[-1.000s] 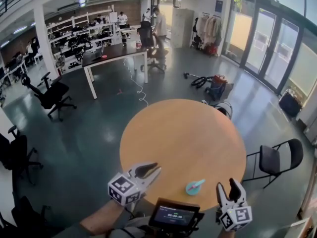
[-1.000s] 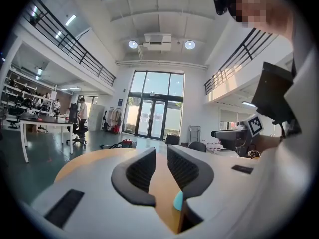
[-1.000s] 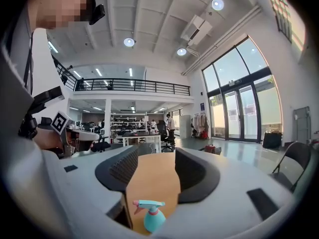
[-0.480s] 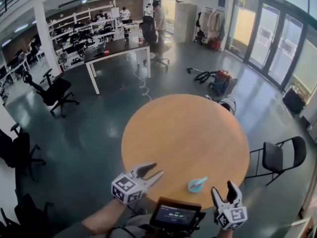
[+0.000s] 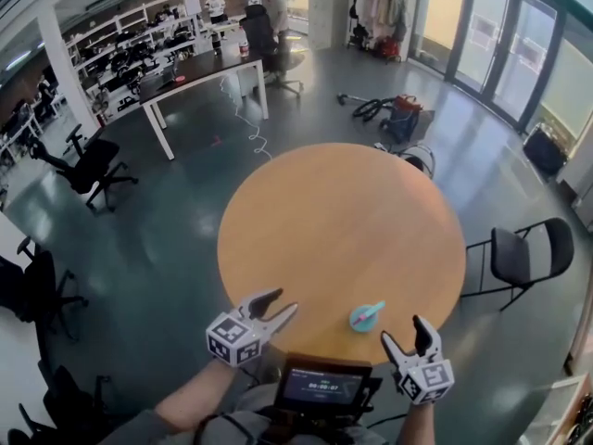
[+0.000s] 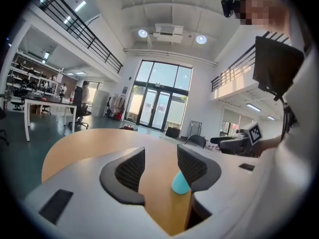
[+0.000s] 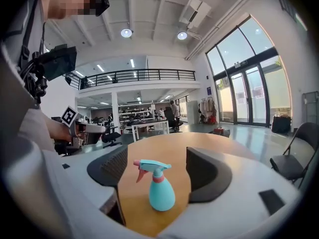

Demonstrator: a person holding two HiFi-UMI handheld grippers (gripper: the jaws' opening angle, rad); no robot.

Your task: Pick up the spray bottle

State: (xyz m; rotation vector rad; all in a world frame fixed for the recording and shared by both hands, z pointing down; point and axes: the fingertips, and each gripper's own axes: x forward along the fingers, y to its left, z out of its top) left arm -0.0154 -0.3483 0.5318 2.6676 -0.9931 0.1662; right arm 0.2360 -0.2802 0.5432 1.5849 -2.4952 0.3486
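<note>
A round wooden table (image 5: 334,211) is seen from above. The teal spray bottle (image 5: 366,316) is stood upright on it, close to the rim, between 5 and 6 o'clock from the table's middle. Its trigger is pink. The right gripper (image 5: 405,332) is held at about 4 o'clock from the bottle, just beside it. Its jaws are being opened. In the right gripper view the bottle is seen through the gap, and it is touched by neither pad. The left gripper (image 5: 283,302) is held at 9 o'clock from the bottle, apart from it. Its jaws are being opened too, and nothing is grasped by them.
</note>
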